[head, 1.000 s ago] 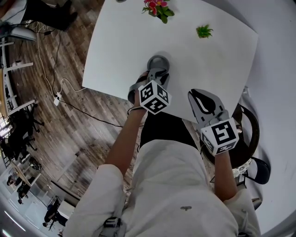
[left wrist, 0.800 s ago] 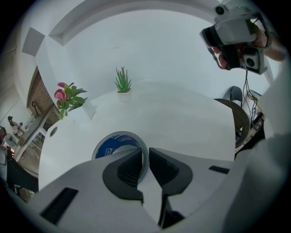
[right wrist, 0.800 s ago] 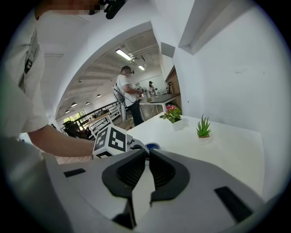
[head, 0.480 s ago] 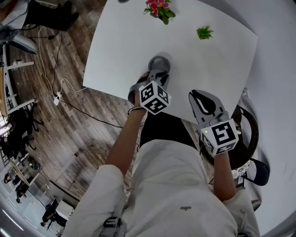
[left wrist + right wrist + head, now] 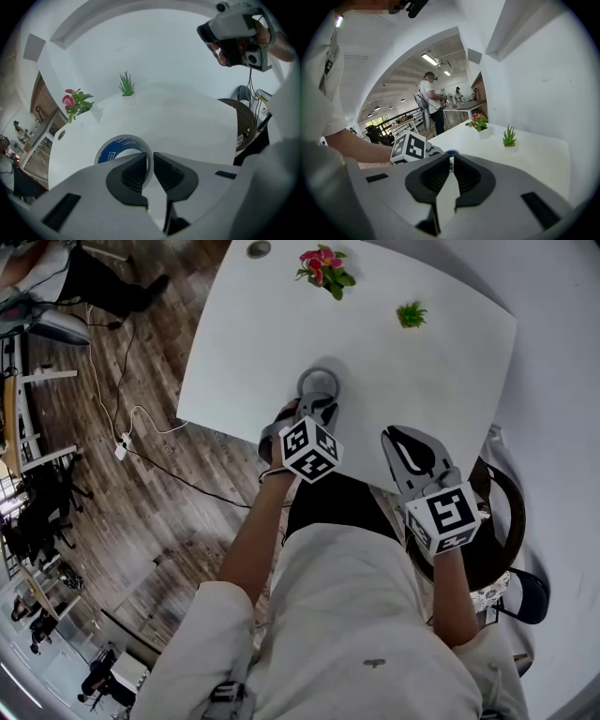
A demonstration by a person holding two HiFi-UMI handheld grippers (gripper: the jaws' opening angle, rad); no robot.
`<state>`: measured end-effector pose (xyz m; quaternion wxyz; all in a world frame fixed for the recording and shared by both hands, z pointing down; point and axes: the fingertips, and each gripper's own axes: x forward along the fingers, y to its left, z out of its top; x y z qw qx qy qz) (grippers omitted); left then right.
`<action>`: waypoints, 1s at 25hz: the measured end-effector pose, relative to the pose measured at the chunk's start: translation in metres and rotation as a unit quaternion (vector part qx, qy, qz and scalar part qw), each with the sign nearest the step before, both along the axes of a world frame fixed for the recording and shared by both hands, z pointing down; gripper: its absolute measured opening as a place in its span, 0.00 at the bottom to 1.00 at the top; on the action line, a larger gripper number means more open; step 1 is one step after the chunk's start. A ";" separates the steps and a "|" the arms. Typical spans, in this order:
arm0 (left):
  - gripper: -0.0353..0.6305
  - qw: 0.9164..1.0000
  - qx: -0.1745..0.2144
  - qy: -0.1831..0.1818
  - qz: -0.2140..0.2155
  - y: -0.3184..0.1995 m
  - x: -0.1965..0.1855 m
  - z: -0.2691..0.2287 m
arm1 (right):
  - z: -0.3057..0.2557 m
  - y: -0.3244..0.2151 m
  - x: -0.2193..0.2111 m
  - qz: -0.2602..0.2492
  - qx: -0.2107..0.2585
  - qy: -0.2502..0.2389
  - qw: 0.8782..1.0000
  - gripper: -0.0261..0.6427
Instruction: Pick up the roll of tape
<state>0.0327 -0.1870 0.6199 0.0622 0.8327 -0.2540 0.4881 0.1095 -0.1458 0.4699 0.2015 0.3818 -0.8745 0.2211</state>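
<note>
While the left gripper (image 5: 319,401) points steeply down at the white table (image 5: 422,362), its jaws straddle the wall of the roll of tape (image 5: 319,372), one inside the ring and one outside. In the left gripper view (image 5: 151,159) the jaws have just been closing, and the pads pinch the roll's grey wall (image 5: 112,149), its blue lining showing at left. The roll lies flat, centre of the head view, near the table's lower edge.

The right gripper (image 5: 392,435) sits lower right, at the table's edge, well apart from the roll. Its jaws (image 5: 451,161) are closed to a thin slit with nothing between.

A pink-flowered plant (image 5: 321,263) stands top centre, a small green plant (image 5: 411,313) to its right, both far from the roll.
</note>
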 end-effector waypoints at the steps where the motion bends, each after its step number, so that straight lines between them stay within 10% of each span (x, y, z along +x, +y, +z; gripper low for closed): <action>1: 0.14 1.000 0.001 -0.001 -0.003 0.001 -0.002 -0.002 | -0.003 0.001 0.000 0.000 0.003 -0.001 1.000 0.09; 25: 0.14 0.998 0.045 0.010 -0.036 0.052 -0.024 -0.062 | -0.044 0.017 -0.018 -0.023 0.067 -0.020 0.997 0.09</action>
